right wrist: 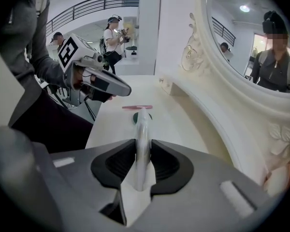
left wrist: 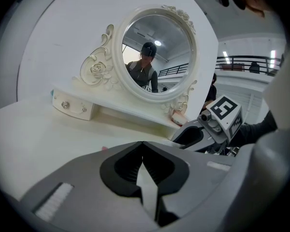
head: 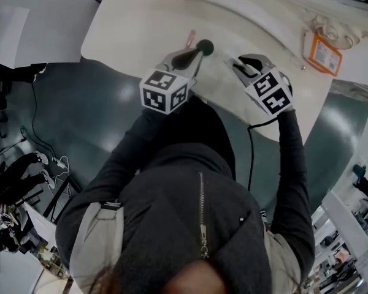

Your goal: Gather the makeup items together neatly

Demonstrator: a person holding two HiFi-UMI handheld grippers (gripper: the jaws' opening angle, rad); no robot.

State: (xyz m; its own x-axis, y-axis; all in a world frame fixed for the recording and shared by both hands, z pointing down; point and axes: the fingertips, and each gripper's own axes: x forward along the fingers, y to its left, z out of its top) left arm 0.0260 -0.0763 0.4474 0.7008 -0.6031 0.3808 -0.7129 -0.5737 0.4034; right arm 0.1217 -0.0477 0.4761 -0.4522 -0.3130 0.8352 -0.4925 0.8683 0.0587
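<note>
Silver tube (right wrist: 143,124) is clamped between the jaws of the right hand-held gripper (right wrist: 143,143). The gap is narrow, with a pad on each side of the tube, over the white worktop (right wrist: 183,129). Tube looks light, stiff and smooth, so probably slippery; best held mid-body, not at the tip.

Left hand-held gripper (left wrist: 143,145) is closed, tips meeting, nothing in it. It hangs just beside a pink stick (head: 191,38) and a dark round item (head: 205,46), which lie close together on the worktop near the mirror (left wrist: 157,47). Stick is thin and light and likely rolls; take it at the middle. Round item is small; can't tell what it is.

Containers: only a small drawer (left wrist: 72,106) under the mirror shelf. It is shut, contents not visible.
</note>
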